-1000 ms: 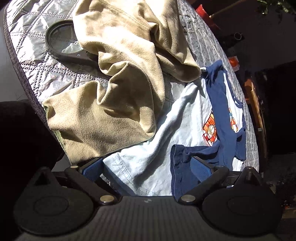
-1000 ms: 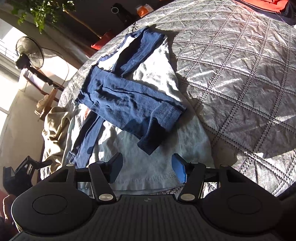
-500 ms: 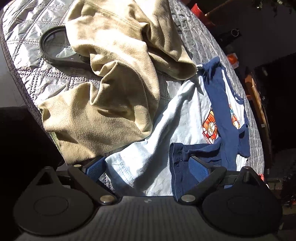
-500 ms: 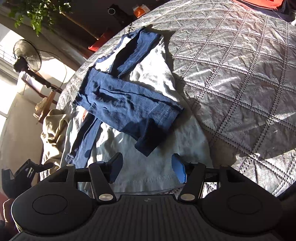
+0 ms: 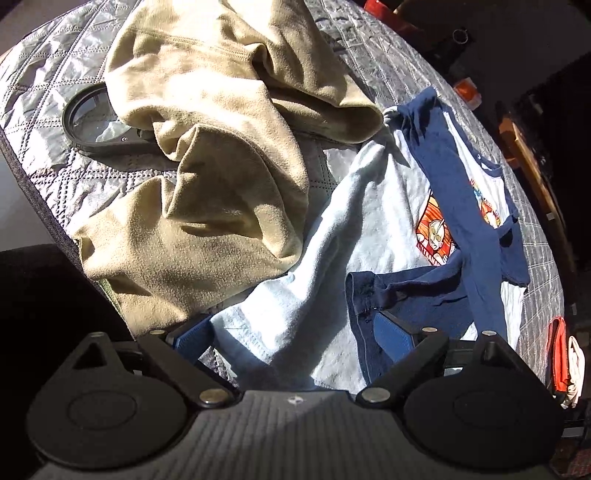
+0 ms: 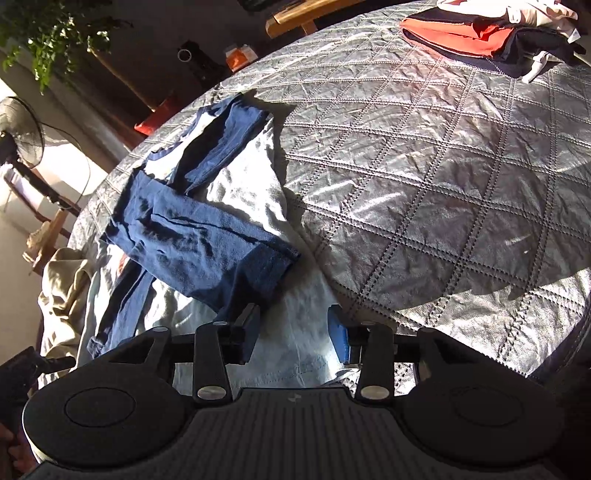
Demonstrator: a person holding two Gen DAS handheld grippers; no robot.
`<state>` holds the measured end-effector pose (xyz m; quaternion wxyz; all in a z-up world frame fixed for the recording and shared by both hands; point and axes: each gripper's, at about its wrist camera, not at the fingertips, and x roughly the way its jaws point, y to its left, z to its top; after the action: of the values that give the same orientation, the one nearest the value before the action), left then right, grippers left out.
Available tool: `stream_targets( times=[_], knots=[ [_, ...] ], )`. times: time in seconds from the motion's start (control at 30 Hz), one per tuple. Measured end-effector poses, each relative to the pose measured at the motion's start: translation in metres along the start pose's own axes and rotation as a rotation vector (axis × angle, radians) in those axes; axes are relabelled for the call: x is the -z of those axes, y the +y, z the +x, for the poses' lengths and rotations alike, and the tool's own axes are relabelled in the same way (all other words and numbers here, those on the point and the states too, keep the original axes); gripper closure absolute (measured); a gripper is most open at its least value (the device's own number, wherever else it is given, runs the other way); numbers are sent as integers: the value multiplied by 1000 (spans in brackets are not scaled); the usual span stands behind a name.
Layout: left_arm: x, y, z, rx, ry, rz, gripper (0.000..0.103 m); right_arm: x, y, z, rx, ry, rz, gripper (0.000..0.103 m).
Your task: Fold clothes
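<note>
A light grey T-shirt (image 5: 373,225) with navy sleeves and an orange print lies spread on the quilted silver cover (image 6: 443,192). Both navy sleeves (image 6: 207,243) are folded in across its body. My left gripper (image 5: 291,334) is open just above the shirt's bottom hem, with the hem between its blue pads (image 5: 393,334). In the right wrist view the same T-shirt (image 6: 255,184) shows from its other side, and my right gripper (image 6: 293,332) is open over the hem's other corner, nothing pinched between its fingers.
A crumpled beige garment (image 5: 221,177) lies beside the shirt and partly covers a black-rimmed magnifier (image 5: 94,127). Folded orange, dark and white clothes (image 6: 491,33) are stacked at the far corner. A fan (image 6: 18,133), a plant (image 6: 55,33) and wooden furniture stand beyond the bed.
Both grippers have shifted slightly along the shirt's hem, and both views have turned to the right. Jaws stay open. The shirt has not moved.
</note>
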<state>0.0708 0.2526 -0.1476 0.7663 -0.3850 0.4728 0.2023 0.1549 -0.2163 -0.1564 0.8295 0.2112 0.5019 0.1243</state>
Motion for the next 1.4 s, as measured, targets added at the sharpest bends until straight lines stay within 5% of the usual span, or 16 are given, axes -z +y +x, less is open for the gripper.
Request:
stream_targets(
  times=[0.2, 0.3, 0.33, 0.43, 0.5, 0.6, 0.63, 0.67, 0.73, 0.93, 1.4],
  knots=[
    [2, -2, -2, -34, -10, 28, 22, 9, 24, 11, 101, 22, -180, 47],
    [3, -3, -5, -61, -16, 45, 33, 8, 21, 10, 119, 28, -172, 80],
    [3, -3, -6, -71, -18, 51, 39, 7, 18, 8, 128, 24, -149, 81],
    [4, -1, -8, -98, -24, 64, 50, 5, 13, 4, 166, 12, -124, 72],
    [5, -2, -8, -107, -26, 77, 52, 7, 16, 5, 187, 8, -153, 70],
    [8, -8, -7, -137, -29, 123, 54, 14, 28, 9, 204, 18, -245, 51],
    [9, -11, -6, -151, -32, 141, 54, 16, 32, 10, 209, 23, -276, 53],
    [11, -12, -6, -163, -35, 153, 56, 17, 34, 11, 224, 20, -291, 57],
    [12, -14, -7, -181, -43, 163, 60, 16, 30, 11, 191, 31, -269, 99],
    [11, -9, -8, -196, -65, 159, 94, 16, 31, 5, 134, 11, -247, 99],
    [8, -8, -32, -117, -96, 63, 98, -6, -3, -34, 18, -41, -19, 100]
  ],
)
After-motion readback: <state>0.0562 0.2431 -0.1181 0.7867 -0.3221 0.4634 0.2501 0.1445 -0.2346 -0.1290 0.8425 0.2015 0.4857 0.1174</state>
